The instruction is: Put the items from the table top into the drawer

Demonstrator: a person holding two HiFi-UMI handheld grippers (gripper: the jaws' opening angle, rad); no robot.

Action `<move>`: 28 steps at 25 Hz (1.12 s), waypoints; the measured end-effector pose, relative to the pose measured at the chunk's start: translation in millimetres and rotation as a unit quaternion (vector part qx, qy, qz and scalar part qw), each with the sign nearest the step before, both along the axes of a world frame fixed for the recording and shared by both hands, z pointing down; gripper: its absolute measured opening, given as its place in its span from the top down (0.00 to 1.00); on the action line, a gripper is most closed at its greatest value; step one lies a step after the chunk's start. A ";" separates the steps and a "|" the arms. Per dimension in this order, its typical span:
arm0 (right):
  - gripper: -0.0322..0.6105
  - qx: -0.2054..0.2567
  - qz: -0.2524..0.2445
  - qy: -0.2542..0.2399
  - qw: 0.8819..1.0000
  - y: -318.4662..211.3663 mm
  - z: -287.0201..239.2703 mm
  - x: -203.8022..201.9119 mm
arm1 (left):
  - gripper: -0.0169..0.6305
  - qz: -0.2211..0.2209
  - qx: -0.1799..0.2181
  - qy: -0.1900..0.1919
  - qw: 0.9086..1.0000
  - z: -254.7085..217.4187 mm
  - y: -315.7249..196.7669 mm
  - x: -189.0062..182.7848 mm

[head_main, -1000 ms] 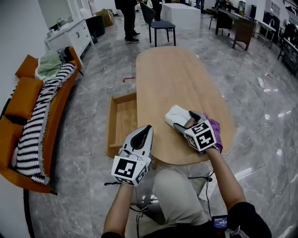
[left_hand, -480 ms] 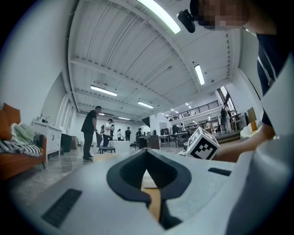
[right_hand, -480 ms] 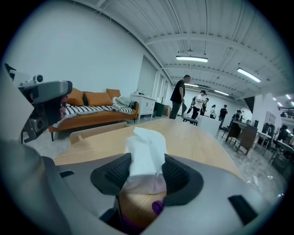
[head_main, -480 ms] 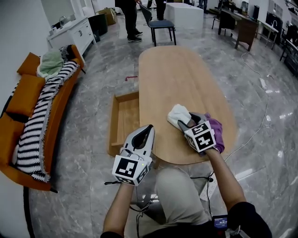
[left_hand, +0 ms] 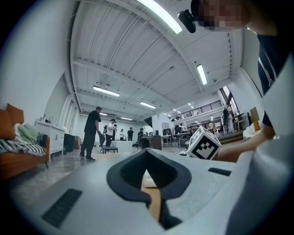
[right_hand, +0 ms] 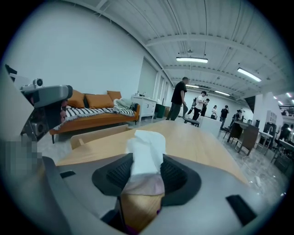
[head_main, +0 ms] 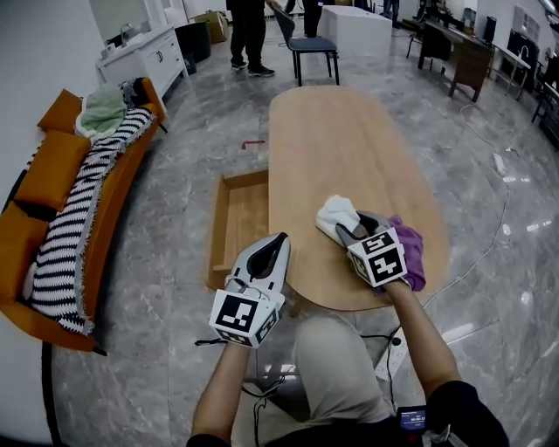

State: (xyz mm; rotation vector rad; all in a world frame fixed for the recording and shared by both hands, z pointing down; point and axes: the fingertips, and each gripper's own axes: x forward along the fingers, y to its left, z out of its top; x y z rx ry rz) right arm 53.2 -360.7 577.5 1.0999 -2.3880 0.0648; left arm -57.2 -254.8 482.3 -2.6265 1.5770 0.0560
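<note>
White cloth (head_main: 334,212), soft and crumpled; pinkish lower part.

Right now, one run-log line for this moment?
right gripper: jaws just been closing, pads on white cloth on table | left gripper: shut, empty | purple cloth: on table | drawer: open

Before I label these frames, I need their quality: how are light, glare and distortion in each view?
Head view: even light, sharp, glare streaks on the glossy floor, edges bowed. Left gripper view: strong fisheye, dark corners, ceiling lamp blown out. Right gripper view: same fisheye; white cloth nearly washed out.
</note>
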 end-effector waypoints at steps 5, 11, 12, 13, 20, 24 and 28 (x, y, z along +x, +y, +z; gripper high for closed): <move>0.64 0.004 -0.018 -0.011 1.000 -0.3 -3.9 -18.2 | 0.97 -0.013 0.000 -0.004 1.000 0.6 2.7 -8.5; 0.64 0.006 -0.051 -0.018 0.999 1.6 -11.4 -54.6 | 0.97 -0.040 0.001 -0.004 0.999 -0.5 9.4 -30.7; 0.64 0.007 -0.058 -0.019 0.998 2.4 -12.5 -61.5 | 0.97 -0.045 0.001 -0.004 0.999 -0.5 10.8 -34.6; 0.64 0.007 -0.065 -0.020 0.998 3.3 -13.6 -68.7 | 0.97 -0.051 0.001 -0.003 0.999 -0.5 12.1 -38.6; 0.64 0.007 -0.114 -0.020 0.993 12.4 -16.5 -116.6 | 0.97 -0.086 0.002 -0.004 0.996 -1.4 21.8 -64.7; 0.64 0.004 -0.138 -0.023 0.990 18.6 -14.8 -141.4 | 0.97 -0.109 0.002 0.000 0.994 -0.8 28.3 -82.1; 0.64 0.000 -0.160 -0.022 0.987 26.8 -12.5 -165.3 | 0.97 -0.126 0.002 -0.006 0.992 -0.5 35.8 -94.4</move>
